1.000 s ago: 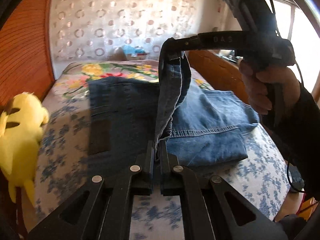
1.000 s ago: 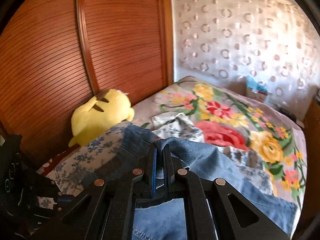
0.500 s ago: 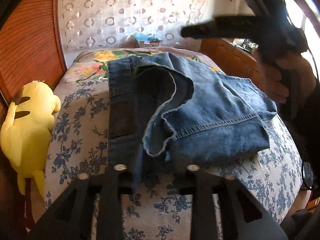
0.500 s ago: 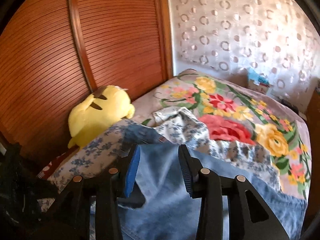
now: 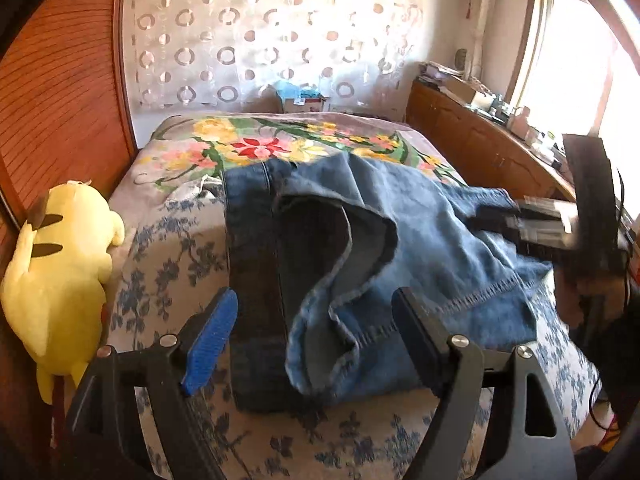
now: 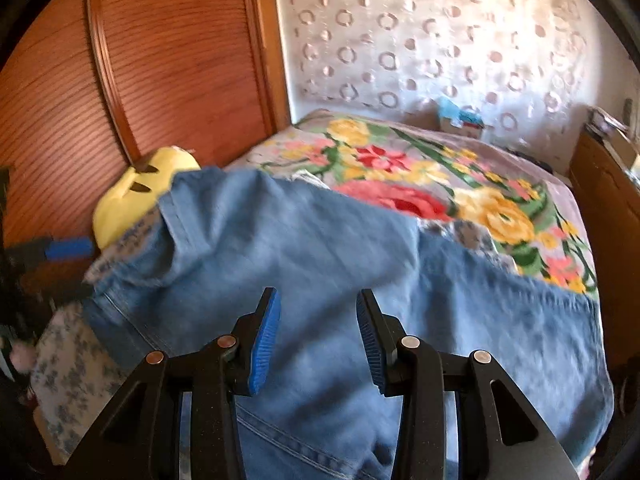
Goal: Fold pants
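Observation:
Blue denim pants (image 5: 400, 248) lie folded over themselves on the bed, a rumpled flap with a curled hem resting on top near the front. My left gripper (image 5: 314, 320) is open and empty, jaws wide apart just above the near end of the pants. My right gripper (image 6: 318, 320) is open and empty, low over the denim (image 6: 320, 240). The right gripper also shows blurred at the right of the left wrist view (image 5: 560, 228).
A yellow plush toy (image 5: 56, 280) lies at the bed's left edge against the wooden wardrobe (image 5: 60, 100). The bed (image 5: 180, 264) has a blue-flowered sheet and a bright floral blanket (image 5: 272, 144) behind. A wooden cabinet (image 5: 480, 148) with clutter runs along the right.
Both grippers opened and let go of the pants edge they held up. The denim dropped onto the bed in a loose fold. Both grippers drew back.

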Available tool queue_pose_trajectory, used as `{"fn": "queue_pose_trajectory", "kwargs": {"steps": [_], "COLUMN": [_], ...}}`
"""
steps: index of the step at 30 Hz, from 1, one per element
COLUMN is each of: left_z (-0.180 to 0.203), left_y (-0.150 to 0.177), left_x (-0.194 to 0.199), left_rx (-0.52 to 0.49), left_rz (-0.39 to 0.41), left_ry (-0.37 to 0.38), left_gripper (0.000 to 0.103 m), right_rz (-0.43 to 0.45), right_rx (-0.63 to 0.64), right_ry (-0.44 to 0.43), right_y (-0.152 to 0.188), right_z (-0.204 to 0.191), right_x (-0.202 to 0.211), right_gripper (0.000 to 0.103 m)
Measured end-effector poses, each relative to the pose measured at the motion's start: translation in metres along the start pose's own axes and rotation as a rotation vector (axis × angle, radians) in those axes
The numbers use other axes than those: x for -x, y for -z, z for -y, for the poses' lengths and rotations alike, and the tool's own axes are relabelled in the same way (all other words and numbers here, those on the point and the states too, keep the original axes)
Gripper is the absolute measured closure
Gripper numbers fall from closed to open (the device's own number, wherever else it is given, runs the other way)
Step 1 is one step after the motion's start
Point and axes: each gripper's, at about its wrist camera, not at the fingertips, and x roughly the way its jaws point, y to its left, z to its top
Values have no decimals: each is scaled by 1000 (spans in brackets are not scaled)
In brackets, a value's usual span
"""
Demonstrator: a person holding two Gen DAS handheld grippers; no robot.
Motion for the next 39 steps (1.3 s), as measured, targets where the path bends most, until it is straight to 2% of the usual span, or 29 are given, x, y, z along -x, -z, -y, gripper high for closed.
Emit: {"fn": "queue_pose_trajectory", "kwargs": {"steps": [2, 4, 8, 16, 18, 19, 23, 26, 30, 36, 37, 39], "left_z": [0, 2, 5, 4, 6, 6, 11, 12, 9, 14, 17, 19], "left_y": [-10, -17, -29, -47, -50, -51, -52, -51, -47, -50, -50, -51], "left_x": [-8, -15, -25, -39, -43, -44, -47, -57, -69, -74, -75, -77], "left_rx": [-9, -29, -58, -31, -32, -33, -23, -6, 30, 44, 41, 29], "left_rz": [-9, -22, -19, -26, -29, -29, -28, -57, -109, -136, -136, -133], "left_ry": [4, -6, -13, 5, 12, 16, 43, 30, 34, 69, 69, 51], "left_gripper": [23, 23, 23, 23, 26, 31, 35, 39, 40, 44, 47, 60], "right_rz": [-18, -46, -66, -50, -50, -49, -55, -56, -55, -55, -55, -56], "right_rx": [-19, -30, -30, -55, -75, -80, -66, -69, -69, -69, -70, -69], "right_ry": [2, 1, 9, 34, 13, 8, 31, 33, 34, 34, 33, 34], "right_y": [4, 8, 12, 20, 21, 21, 24, 24, 28, 29, 29, 29], "right_z": [1, 0, -4, -7, 0, 1, 1, 0, 0, 1, 1, 1], "right_x": [-7, -16, -26, -36, -36, -35, -38, -37, -35, -36, -36, -36], "right_gripper": [58, 48, 43, 28, 27, 27, 25, 24, 23, 22, 22, 22]}}
